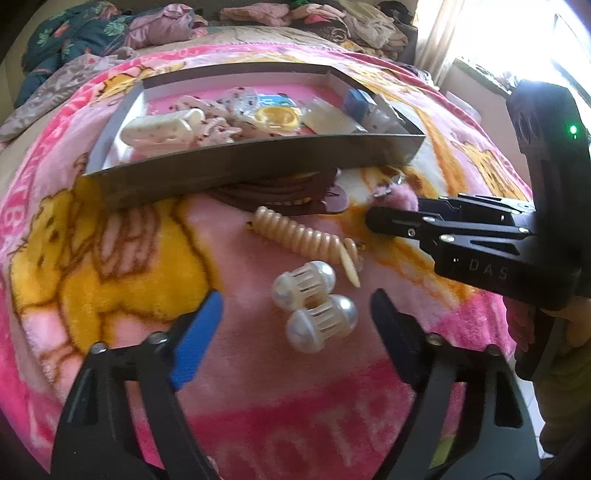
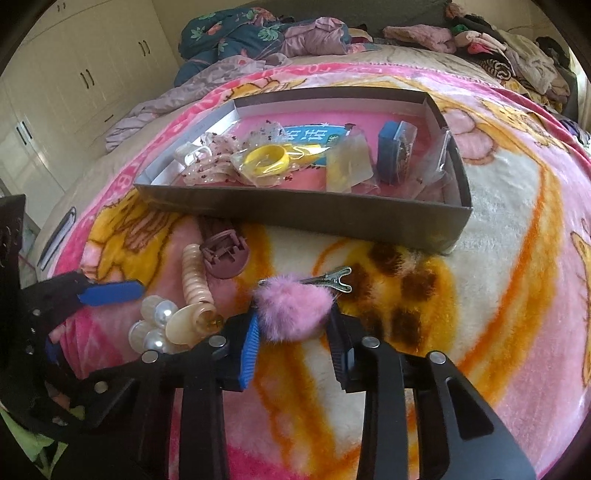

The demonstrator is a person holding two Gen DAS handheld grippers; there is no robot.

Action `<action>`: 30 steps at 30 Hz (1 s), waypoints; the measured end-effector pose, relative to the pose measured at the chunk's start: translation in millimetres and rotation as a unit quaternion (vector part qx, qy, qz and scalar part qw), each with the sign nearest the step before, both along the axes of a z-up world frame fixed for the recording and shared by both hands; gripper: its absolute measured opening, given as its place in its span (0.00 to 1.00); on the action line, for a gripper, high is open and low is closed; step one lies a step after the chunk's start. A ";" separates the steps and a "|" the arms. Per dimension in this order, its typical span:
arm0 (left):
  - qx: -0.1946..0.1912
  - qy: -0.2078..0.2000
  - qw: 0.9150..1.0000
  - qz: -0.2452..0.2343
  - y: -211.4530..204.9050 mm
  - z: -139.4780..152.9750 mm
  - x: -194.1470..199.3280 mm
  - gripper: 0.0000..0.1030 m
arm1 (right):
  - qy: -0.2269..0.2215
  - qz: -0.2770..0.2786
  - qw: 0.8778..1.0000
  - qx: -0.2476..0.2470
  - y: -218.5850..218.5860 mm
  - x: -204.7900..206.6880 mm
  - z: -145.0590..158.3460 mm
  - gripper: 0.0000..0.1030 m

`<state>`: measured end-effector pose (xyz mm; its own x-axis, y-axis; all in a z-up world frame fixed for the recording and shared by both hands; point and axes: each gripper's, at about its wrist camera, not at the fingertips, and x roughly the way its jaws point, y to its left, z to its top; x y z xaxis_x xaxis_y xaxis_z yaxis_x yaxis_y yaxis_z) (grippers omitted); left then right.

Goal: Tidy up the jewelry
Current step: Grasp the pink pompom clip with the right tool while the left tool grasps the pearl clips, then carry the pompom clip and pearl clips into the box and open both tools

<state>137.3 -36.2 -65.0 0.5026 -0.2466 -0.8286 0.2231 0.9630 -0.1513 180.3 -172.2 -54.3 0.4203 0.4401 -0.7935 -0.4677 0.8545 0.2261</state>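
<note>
A pearl hair clip (image 1: 314, 306) lies on the pink blanket between the fingers of my left gripper (image 1: 295, 297), which is open and does not touch it. In the right wrist view a pink fluffy hair clip (image 2: 291, 310) with a metal clasp sits between the pads of my right gripper (image 2: 294, 319), and both pads press into the fluff. The same view has the pearl hair clip (image 2: 155, 325) and the left gripper (image 2: 85, 317) at the left. A beige spiral clip (image 1: 303, 236) and a brown claw clip (image 1: 295, 195) lie in front of the grey box (image 1: 258, 158).
The grey box (image 2: 295, 216) holds a yellow ring in a bag, a blue case, patterned clips and small packets. Piled clothes line the far edge of the bed. Cream wardrobe doors (image 2: 85, 77) stand at the left. A bright window (image 1: 517, 33) is at the right.
</note>
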 end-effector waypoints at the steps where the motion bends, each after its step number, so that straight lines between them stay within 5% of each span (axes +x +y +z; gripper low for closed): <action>1: 0.001 0.002 1.000 -0.003 -2.4 -0.9 0.4 0.60 | -0.001 -0.001 1.000 0.000 -1.6 0.1 0.4 0.30; 6: 0.001 0.006 1.000 -0.010 -7.7 -3.5 1.2 0.35 | -0.004 -0.010 1.000 0.002 -10.7 0.0 4.3 0.30; 30: -0.035 -0.041 0.996 0.064 48.4 37.6 -9.3 0.35 | -0.024 0.011 1.000 0.014 0.0 -27.9 35.2 0.30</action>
<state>128.0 12.2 -27.3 0.5989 -0.2316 -0.7666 0.1129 0.9721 -0.2055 152.5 -172.2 -19.1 0.4470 0.4724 -0.7596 -0.4979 0.8369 0.2275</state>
